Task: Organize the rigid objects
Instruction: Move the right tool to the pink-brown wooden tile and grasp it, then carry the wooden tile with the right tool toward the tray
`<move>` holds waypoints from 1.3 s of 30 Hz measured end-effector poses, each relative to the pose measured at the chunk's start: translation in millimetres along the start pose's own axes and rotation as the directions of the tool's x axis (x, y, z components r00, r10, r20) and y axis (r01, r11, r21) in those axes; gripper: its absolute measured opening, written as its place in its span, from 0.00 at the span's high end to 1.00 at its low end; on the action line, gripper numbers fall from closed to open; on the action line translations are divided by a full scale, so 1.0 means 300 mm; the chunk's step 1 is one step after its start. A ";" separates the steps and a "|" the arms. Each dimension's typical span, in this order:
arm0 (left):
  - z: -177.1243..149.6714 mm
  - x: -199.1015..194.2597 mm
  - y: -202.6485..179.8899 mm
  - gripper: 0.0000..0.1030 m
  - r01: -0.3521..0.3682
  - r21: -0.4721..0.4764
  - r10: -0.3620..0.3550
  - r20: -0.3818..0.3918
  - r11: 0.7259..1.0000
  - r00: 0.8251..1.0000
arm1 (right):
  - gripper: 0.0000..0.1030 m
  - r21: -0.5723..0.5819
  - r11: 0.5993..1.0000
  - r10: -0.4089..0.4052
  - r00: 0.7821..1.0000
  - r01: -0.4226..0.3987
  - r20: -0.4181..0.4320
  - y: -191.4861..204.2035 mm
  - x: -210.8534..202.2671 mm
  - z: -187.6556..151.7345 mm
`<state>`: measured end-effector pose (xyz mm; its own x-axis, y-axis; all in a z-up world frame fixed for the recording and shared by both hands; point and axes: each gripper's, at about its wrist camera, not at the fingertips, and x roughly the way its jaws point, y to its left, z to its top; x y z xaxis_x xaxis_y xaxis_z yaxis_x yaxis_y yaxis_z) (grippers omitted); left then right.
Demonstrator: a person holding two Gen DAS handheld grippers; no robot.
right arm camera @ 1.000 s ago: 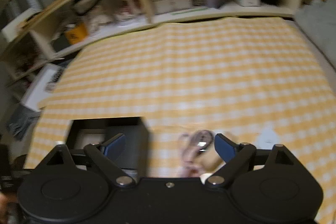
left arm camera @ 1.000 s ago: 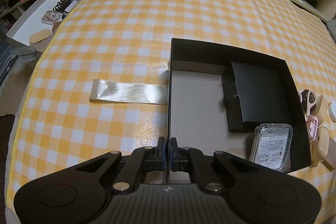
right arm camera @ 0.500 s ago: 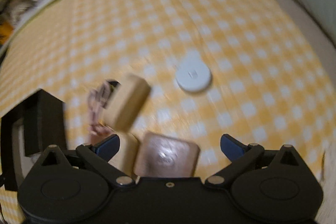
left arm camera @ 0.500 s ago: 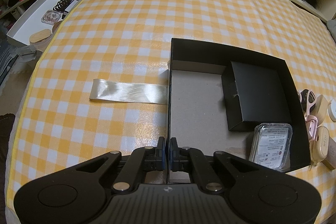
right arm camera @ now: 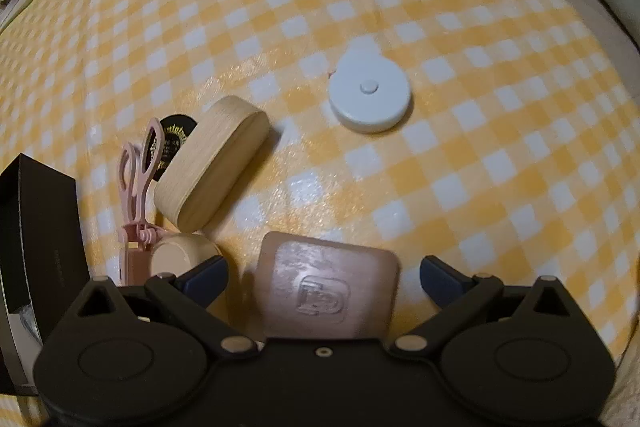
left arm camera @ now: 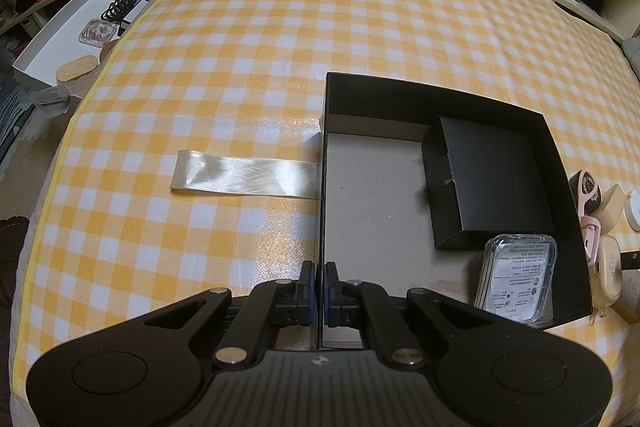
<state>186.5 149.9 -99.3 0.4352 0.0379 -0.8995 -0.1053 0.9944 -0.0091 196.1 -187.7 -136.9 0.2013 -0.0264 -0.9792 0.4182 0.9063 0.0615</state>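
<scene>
Left wrist view: left gripper (left arm camera: 320, 287) clamped tight on the thin left wall of an open black box (left arm camera: 440, 95), close to its near corner. Box set on a yellow-and-white checked cloth (left arm camera: 280, 47), with a pale ribbon (left arm camera: 244, 179) stretched flat from its left wall. Inside, against the right wall: a smaller black box (left arm camera: 500, 179) and, nearer, a clear pack (left arm camera: 516, 275) with a label too small to read. Near edge of the box hidden behind the gripper body.

Right wrist view, slightly blurred: right gripper (right arm camera: 322, 271) spread wide, pointed down at a brown square pad (right arm camera: 328, 291) lying between its fingers, untouched on either side. Pad's near edge cut off by the gripper; embossed mark not legible. Further off, a white round disc (right arm camera: 370, 93). To the left, a wooden oval case (right arm camera: 212, 163), tilted over a black round item (right arm camera: 176, 139) and half hiding it, beside pink scissor-like handles (right arm camera: 136, 179). Just beside the left finger, a beige rounded piece (right arm camera: 176, 255), partly covered.
</scene>
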 end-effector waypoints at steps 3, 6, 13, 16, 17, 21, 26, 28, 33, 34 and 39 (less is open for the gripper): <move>0.002 0.000 0.002 0.96 0.000 0.001 0.000 0.000 1.000 1.000 | 0.01 0.016 1.000 -0.015 1.000 0.015 -0.009 -0.001 0.013 0.000; 0.003 0.000 0.002 0.96 0.000 0.000 0.000 0.000 1.000 1.000 | 0.05 0.035 0.999 -0.029 0.999 0.030 -0.015 -0.004 0.021 0.007; 0.003 0.000 0.003 0.96 0.000 0.001 0.000 0.000 1.000 1.000 | 0.24 0.006 0.999 -0.036 0.999 0.036 -0.004 0.014 0.012 0.020; 0.003 0.000 0.003 0.96 0.000 0.000 0.000 0.000 1.000 1.000 | 0.24 -0.010 1.000 -0.028 1.000 0.027 -0.006 0.022 0.004 0.024; 0.004 0.000 0.003 0.96 0.000 0.001 0.000 0.000 1.000 1.000 | 0.25 -0.011 1.000 -0.022 1.000 0.022 -0.005 0.025 -0.006 0.019; 0.003 0.001 0.003 0.96 0.000 0.001 0.000 0.000 1.000 1.000 | 0.25 -0.041 0.999 -0.012 0.998 0.015 0.056 0.040 -0.050 0.014; 0.005 0.001 0.004 0.96 0.000 0.001 0.000 0.000 1.000 1.000 | 0.25 -0.080 0.997 0.032 0.982 -0.017 0.188 0.072 -0.160 0.011; 0.005 0.001 0.005 0.96 0.001 0.001 -0.001 0.000 1.000 1.000 | 0.25 -0.095 0.994 0.066 0.972 -0.046 0.227 0.085 -0.204 0.004; 0.004 0.002 0.004 0.96 0.000 0.002 0.000 -0.001 1.000 1.000 | 0.25 -0.139 0.982 0.160 0.946 -0.125 0.282 0.135 -0.296 -0.034; 0.005 0.001 0.005 0.96 0.000 0.001 0.000 -0.001 1.000 1.000 | 0.25 -0.152 0.979 0.177 0.940 -0.138 0.290 0.148 -0.312 -0.043; 0.006 0.001 0.006 0.96 0.001 0.001 -0.001 0.000 1.000 1.000 | 0.25 -0.240 0.951 0.265 0.913 -0.195 0.309 0.236 -0.373 -0.108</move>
<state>188.1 151.8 -98.8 0.4353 0.0369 -0.8995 -0.1040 0.9945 -0.0096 174.4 -106.8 -29.2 0.5684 0.0855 -0.8183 0.1461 0.9683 0.2026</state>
